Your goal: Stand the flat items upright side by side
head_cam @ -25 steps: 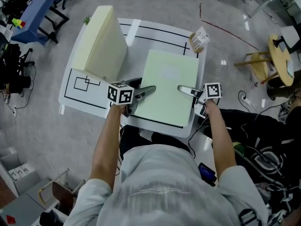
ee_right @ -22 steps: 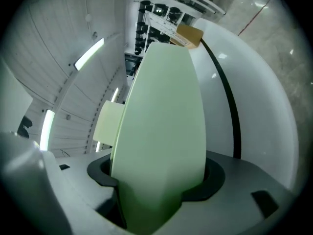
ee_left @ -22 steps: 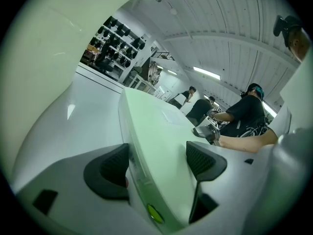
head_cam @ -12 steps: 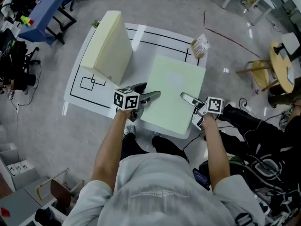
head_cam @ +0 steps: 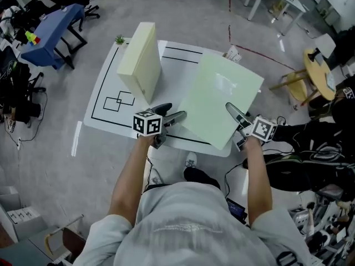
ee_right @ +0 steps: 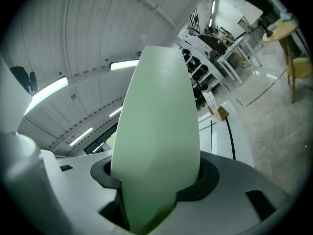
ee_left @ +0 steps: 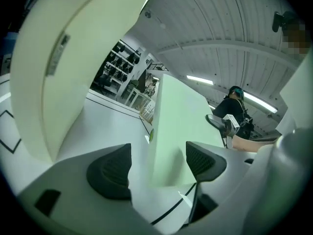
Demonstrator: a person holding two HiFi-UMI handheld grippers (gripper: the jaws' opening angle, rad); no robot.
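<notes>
right hand-held gripper, jaws just closing, pinches the green board, left hand-held gripper spread round its edge; we should tip it gently upright beside the cream board.

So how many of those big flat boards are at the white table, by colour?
cream board: 1
pale green board: 1
Total: 2
</notes>
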